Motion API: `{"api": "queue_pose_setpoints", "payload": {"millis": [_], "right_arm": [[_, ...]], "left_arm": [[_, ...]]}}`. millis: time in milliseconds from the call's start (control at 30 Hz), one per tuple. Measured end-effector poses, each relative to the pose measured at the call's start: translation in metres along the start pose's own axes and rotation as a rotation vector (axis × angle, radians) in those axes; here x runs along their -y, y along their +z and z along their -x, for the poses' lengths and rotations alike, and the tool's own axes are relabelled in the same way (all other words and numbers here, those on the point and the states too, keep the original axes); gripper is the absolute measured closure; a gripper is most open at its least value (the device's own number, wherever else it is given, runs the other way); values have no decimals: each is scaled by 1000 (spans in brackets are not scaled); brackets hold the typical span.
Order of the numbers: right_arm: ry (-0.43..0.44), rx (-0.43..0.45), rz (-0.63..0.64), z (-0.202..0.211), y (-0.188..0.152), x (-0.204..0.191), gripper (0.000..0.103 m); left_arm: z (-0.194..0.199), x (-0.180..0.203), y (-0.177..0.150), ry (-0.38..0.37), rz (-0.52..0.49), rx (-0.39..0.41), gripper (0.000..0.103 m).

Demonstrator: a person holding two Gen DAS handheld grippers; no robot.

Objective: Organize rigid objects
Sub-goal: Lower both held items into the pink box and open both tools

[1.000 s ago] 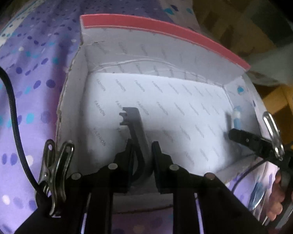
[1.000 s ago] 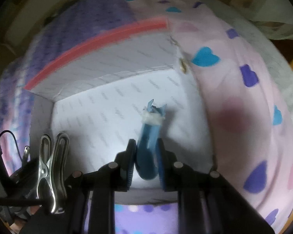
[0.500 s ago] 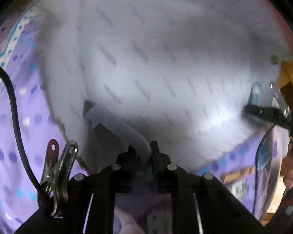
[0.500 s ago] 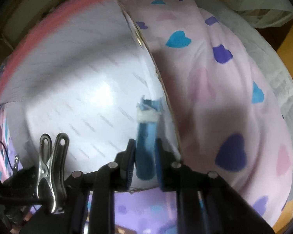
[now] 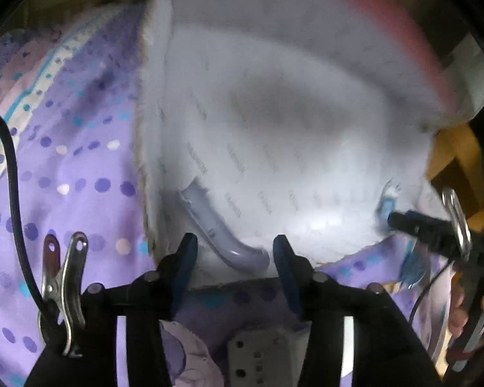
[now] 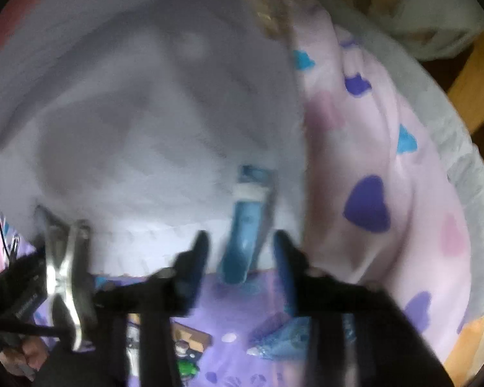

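Note:
A white cardboard box [image 5: 306, 148] with a red rim lies on purple bedding. A grey curved plastic piece [image 5: 222, 229] lies in its near left corner, free between the fingers of my open left gripper [image 5: 234, 251]. In the right wrist view a blue piece with white tape [image 6: 245, 222] leans at the box's [image 6: 129, 129] near right corner, just ahead of my open right gripper [image 6: 238, 258]. The right gripper also shows in the left wrist view [image 5: 416, 225], at the box's right edge beside the blue piece [image 5: 387, 200]. Both views are blurred.
Purple dotted bedding [image 5: 64, 177] lies left of the box. A pink blanket with hearts [image 6: 371, 177] lies right of it. A wooden bed frame [image 6: 468, 90] is at the far right. A metal clip [image 5: 64, 290] and a black cable hang by the left gripper.
Both grippers have opened and let go of their pieces inside the box. The grey piece now lies at the left corner and the blue piece at the right corner.

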State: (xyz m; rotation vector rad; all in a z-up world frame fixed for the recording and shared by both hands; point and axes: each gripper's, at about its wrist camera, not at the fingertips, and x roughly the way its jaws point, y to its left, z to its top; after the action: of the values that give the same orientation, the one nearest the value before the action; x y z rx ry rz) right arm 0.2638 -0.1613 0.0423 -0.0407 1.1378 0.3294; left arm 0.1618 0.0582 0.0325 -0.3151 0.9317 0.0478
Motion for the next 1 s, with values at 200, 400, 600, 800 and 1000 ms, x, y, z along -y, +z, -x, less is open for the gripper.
{"api": "queue_pose_setpoints", "payload": {"millis": [200, 400, 600, 800, 1000], "right_arm": [[-104, 226, 111, 18, -17, -12, 26], [26, 197, -88, -4, -1, 31, 26], [261, 115, -262, -21, 16, 57, 47], [299, 165, -313, -3, 10, 65, 47], [243, 162, -267, -19, 32, 37, 61]], "left_arm": [[27, -27, 0, 46, 145, 271, 43], [17, -42, 35, -50, 297, 207, 57], [13, -45, 27, 31, 337, 124, 89], [40, -53, 29, 51, 356, 246, 28], [-10, -48, 37, 142, 300, 43, 97]]}}
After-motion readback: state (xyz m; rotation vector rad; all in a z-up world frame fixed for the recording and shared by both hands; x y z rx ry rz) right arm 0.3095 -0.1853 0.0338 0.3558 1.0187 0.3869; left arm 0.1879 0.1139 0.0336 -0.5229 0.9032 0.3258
